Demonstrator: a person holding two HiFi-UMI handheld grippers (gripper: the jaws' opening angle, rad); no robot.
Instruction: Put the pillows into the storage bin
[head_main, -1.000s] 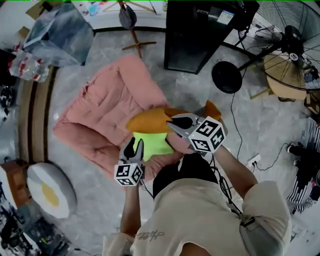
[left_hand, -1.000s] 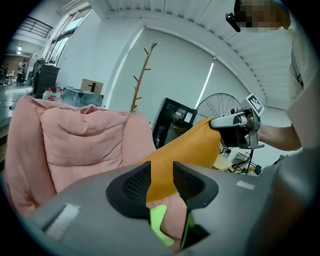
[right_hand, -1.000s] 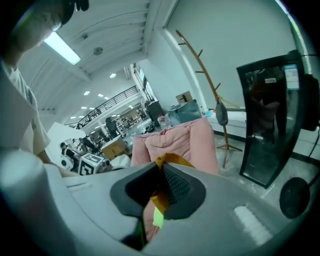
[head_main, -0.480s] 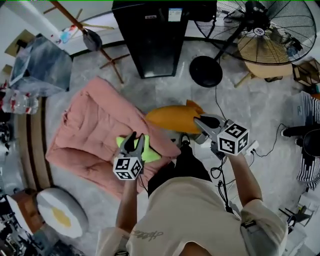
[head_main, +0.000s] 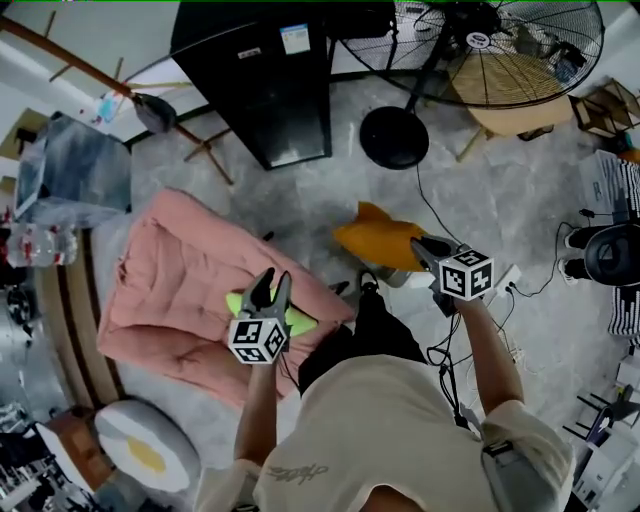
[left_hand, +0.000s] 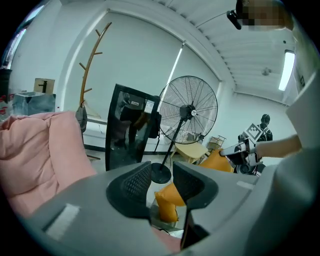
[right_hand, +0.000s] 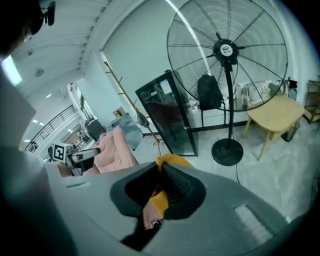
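Under and ahead of the left gripper (head_main: 273, 280) the big pink cushion (head_main: 170, 270) lies on the floor. The orange pillow (head_main: 378, 243) sits out in front of the right gripper (head_main: 420, 243), whose jaws are nearly together, pinching a fold of its corner. A smaller yellow-green pillow (head_main: 300, 322) rests on the cushion right beneath the left gripper. The left jaws stand apart with nothing between the pads.

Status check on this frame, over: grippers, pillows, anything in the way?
Right gripper shut on orange pillow. Left gripper open over green pillow on pink cushion. Fan base and cable on floor nearby.
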